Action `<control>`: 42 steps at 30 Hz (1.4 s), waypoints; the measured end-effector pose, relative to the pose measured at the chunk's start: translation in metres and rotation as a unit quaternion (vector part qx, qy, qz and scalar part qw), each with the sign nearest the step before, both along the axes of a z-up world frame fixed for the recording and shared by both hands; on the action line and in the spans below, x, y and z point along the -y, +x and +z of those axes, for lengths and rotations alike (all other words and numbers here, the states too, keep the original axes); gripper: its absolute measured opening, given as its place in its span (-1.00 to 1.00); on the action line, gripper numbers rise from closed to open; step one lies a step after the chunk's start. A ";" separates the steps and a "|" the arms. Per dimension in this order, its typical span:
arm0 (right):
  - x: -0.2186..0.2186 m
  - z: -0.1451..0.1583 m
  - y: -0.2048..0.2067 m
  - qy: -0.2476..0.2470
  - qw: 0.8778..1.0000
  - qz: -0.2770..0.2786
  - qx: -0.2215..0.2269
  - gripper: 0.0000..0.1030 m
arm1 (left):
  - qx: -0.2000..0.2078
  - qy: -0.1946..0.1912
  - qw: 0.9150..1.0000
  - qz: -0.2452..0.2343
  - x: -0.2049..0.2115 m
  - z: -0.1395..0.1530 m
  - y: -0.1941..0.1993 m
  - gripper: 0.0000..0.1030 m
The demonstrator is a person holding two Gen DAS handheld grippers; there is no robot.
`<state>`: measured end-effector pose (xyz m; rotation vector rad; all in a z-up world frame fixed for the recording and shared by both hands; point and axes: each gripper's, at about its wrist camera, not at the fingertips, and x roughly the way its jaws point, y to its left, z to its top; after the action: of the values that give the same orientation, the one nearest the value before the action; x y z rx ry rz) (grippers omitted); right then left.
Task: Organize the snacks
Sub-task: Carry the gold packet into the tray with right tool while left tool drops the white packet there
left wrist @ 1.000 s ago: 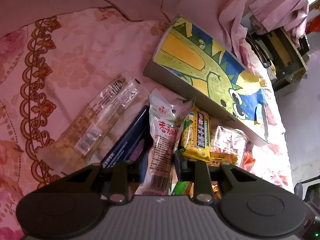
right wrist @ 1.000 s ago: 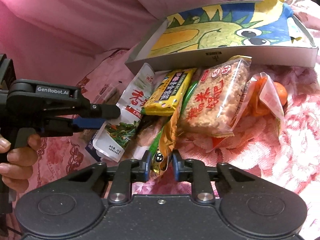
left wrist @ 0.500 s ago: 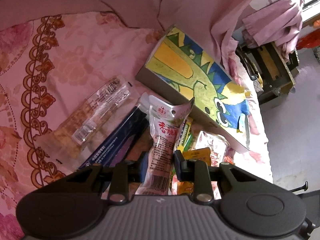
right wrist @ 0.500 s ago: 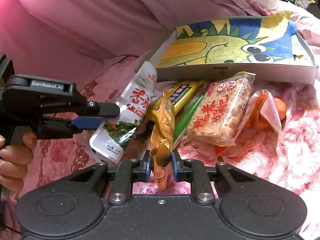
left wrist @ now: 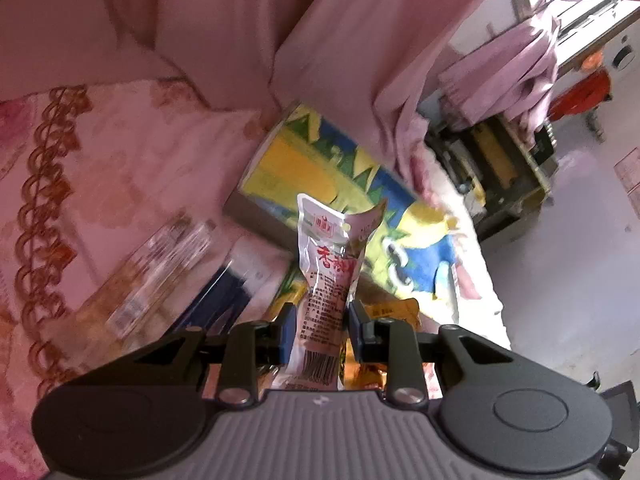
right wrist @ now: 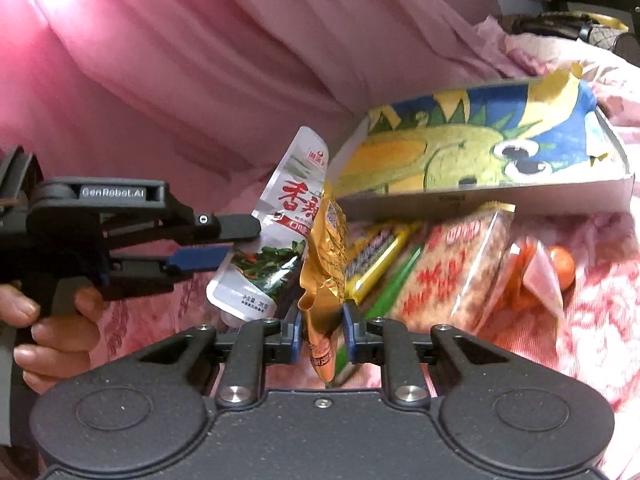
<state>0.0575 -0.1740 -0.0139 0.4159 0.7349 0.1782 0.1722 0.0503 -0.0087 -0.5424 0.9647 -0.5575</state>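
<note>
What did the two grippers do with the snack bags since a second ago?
Both lifted their bags. The left gripper raised the white pouch off the pile. The right gripper closed on the gold packet and pulled it upright out of the heap. The dinosaur box, the rice cracker bag and the yellow bar stayed where they were.

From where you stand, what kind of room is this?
Most likely a bedroom: snack packets lie on a pink floral bedspread, pink curtains hang behind, and a dinosaur-painted box sits on the bed.
</note>
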 end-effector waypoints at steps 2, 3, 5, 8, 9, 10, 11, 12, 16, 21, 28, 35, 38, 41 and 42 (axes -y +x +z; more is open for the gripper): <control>0.007 0.003 0.004 0.006 1.000 -0.012 0.011 -0.59 | 0.017 -0.009 1.000 0.007 0.003 0.002 0.005 -0.41; 0.010 0.004 0.008 0.008 1.000 -0.019 0.017 -0.59 | 0.029 -0.012 0.999 0.011 0.006 0.002 0.010 -0.41; 0.017 0.008 0.017 0.011 0.999 -0.037 0.029 -0.59 | 0.047 -0.011 0.999 0.024 0.012 0.004 0.020 -0.41; 0.027 0.014 0.034 0.004 0.997 -0.059 0.055 -0.59 | 0.057 -0.044 0.997 0.037 0.021 0.001 0.038 -0.41; 0.030 0.015 0.039 0.003 0.996 -0.063 0.060 -0.59 | 0.058 -0.053 0.996 0.039 0.026 -0.002 0.045 -0.41; 0.034 0.015 0.044 0.001 0.996 -0.069 0.064 -0.59 | 0.056 -0.057 0.996 0.041 0.030 -0.006 0.052 -0.41; 0.038 0.015 0.048 0.000 0.995 -0.074 0.066 -0.59 | 0.054 -0.060 0.996 0.041 0.032 -0.010 0.055 -0.41; 0.041 0.014 0.054 0.000 0.995 -0.080 0.067 -0.59 | 0.052 -0.065 0.996 0.043 0.035 -0.015 0.061 -0.41; 0.052 0.007 0.075 0.002 0.993 -0.099 0.060 -0.59 | 0.042 -0.077 0.995 0.050 0.048 -0.031 0.079 -0.41; 0.061 -0.007 0.100 0.002 0.992 -0.120 0.048 -0.59 | 0.046 -0.073 0.995 0.048 0.058 -0.041 0.092 -0.41; 0.067 -0.016 0.116 -0.011 0.991 -0.130 0.042 -0.58 | 0.049 -0.054 0.996 0.045 0.066 -0.051 0.098 -0.37; 0.072 -0.028 0.124 -0.029 0.990 -0.140 0.020 -0.58 | 0.055 -0.038 0.997 0.042 0.072 -0.050 0.095 -0.20; 0.072 -0.031 0.124 -0.033 0.989 -0.142 0.011 -0.44 | 0.056 -0.021 0.997 0.044 0.074 -0.049 0.094 -0.09; 0.072 -0.032 0.122 -0.034 0.989 -0.144 0.007 -0.37 | 0.047 -0.023 0.998 0.046 0.073 -0.049 0.094 0.09; 0.071 -0.032 0.121 -0.036 0.989 -0.144 0.007 -0.28 | 0.046 -0.022 0.998 0.048 0.073 -0.048 0.093 0.11</control>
<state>0.1786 -0.2454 -0.0457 0.4455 0.6583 -0.1170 0.2657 -0.0223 -0.0567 -0.5938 0.8371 -0.5134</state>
